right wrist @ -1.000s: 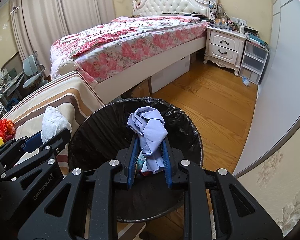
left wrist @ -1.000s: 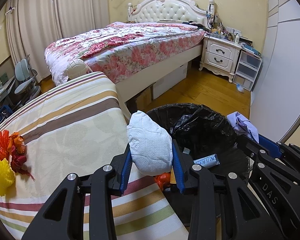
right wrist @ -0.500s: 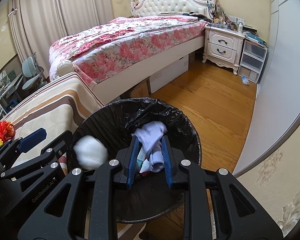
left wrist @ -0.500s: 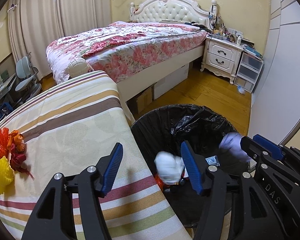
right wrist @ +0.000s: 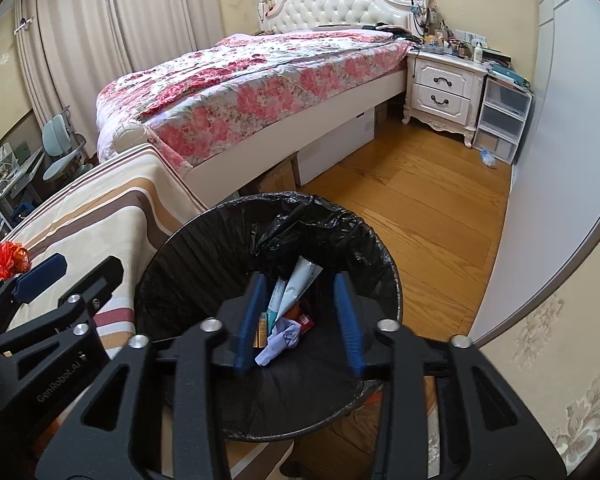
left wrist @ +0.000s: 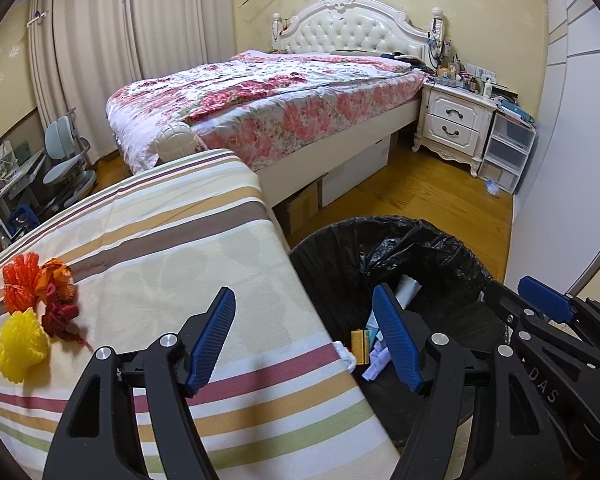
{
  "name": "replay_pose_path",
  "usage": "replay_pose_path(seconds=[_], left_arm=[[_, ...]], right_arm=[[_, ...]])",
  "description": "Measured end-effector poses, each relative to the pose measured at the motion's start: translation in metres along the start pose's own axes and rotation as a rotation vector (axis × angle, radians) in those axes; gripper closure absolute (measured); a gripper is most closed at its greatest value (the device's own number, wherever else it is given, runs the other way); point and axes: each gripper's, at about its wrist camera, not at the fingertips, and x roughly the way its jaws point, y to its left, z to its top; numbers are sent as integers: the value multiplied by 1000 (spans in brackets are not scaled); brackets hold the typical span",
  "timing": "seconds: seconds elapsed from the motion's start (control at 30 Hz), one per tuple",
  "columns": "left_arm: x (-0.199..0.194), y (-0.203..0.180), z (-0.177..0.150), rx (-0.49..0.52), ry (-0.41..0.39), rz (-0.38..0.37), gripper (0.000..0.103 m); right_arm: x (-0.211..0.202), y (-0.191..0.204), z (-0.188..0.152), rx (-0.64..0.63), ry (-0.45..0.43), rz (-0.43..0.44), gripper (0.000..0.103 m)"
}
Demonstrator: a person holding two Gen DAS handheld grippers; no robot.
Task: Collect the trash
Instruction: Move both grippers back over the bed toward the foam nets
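A round bin with a black liner (left wrist: 432,248) (right wrist: 204,232) stands on the floor beside a striped cloth-covered table (left wrist: 160,248). In the bin lie a crumpled pale purple wad (right wrist: 280,340), tubes and wrappers (right wrist: 300,280). My left gripper (left wrist: 304,304) hangs over the table edge and the bin rim, its jaws opening with nothing between them. My right gripper (right wrist: 298,284) hovers over the bin, its jaws opening and empty. Red, orange and yellow crumpled pieces (left wrist: 32,304) lie on the table at the left.
A bed with a floral cover (left wrist: 268,96) stands behind, with boxes under it. A white nightstand (left wrist: 452,124) and clear drawers (left wrist: 504,152) sit at the back right. A small scrap (right wrist: 487,157) lies on the wooden floor. A desk and chair (left wrist: 64,160) stand far left.
My left gripper let go of the white wad, which dropped into the bin. My right gripper released the purple wad, which now lies in the bin. Both grippers' jaws have spread.
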Motion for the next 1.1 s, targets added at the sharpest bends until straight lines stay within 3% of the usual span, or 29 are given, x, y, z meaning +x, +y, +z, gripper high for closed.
replay_pose_path(seconds=[0.47, 0.73, 1.1], left_arm=[[-26, 74, -28, -104, 28, 104, 32], [-43, 118, -54, -166, 43, 176, 32], [-61, 183, -76, -268, 48, 280, 30]], right_arm=[[-3, 60, -13, -83, 27, 93, 57], [-8, 109, -22, -172, 41, 142, 47], [-7, 181, -37, -319, 87, 200, 45]])
